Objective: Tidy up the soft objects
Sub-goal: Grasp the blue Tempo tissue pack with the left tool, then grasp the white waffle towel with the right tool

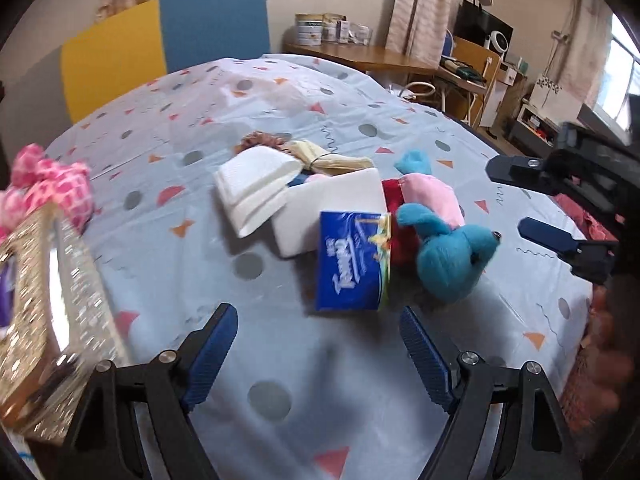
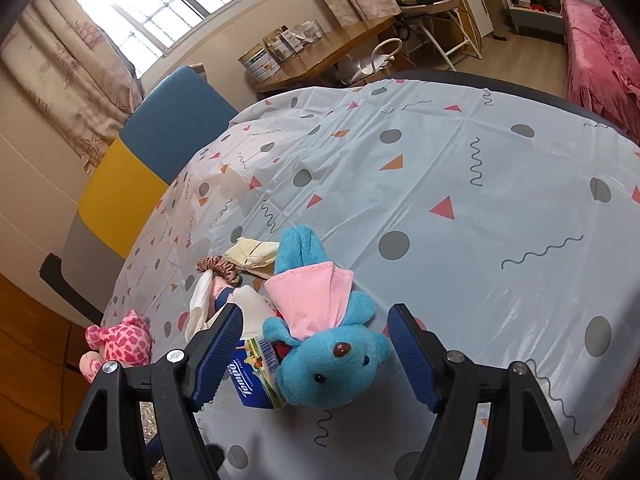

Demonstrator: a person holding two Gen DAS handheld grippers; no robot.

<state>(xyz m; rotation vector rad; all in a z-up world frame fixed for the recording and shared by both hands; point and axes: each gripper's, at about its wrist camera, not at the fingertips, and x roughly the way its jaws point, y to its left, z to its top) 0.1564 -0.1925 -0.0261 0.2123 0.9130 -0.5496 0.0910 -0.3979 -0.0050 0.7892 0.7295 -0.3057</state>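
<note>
A blue plush toy (image 1: 452,256) with a pink cape lies on the patterned tablecloth (image 1: 280,360), next to a blue Tempo tissue pack (image 1: 352,260), a white foam block (image 1: 328,212) and folded white tissues (image 1: 256,188). My left gripper (image 1: 318,356) is open and empty, just short of the tissue pack. My right gripper (image 2: 316,354) is open, its jaws on either side of the blue plush's head (image 2: 332,364). It also shows in the left wrist view (image 1: 532,200), right of the plush. A pink spotted plush (image 1: 48,188) sits at the left.
A glittery box (image 1: 52,320) stands at the left table edge under the pink plush. A brown scrunchie (image 2: 218,266) and a cream cloth bundle (image 2: 252,256) lie behind the pile. A blue and yellow chair (image 1: 160,48) stands beyond the table.
</note>
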